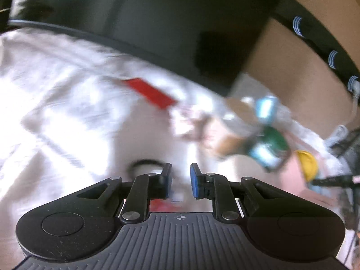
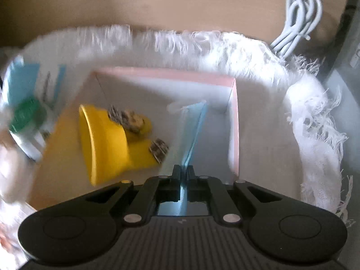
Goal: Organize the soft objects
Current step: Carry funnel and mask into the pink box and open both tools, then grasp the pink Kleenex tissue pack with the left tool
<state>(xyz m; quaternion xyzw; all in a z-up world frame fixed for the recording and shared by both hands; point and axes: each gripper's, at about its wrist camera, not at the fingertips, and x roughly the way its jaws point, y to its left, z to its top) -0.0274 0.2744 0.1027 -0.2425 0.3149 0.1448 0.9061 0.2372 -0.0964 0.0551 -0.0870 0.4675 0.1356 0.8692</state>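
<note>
Left gripper (image 1: 181,181): pitched downward, jaws a narrow gap apart, blue pads (image 1: 194,181) facing each other, nothing between them. Right gripper (image 2: 183,168): angled steeply down, jaws closed tight, pinching a thin light-blue sheet (image 2: 191,132).

Mask (image 2: 191,130) in tool (image 2: 183,171) (pinched)

Black ribbed tool (image 1: 181,181), blue pads (image 1: 194,183), silver rivets.
</note>
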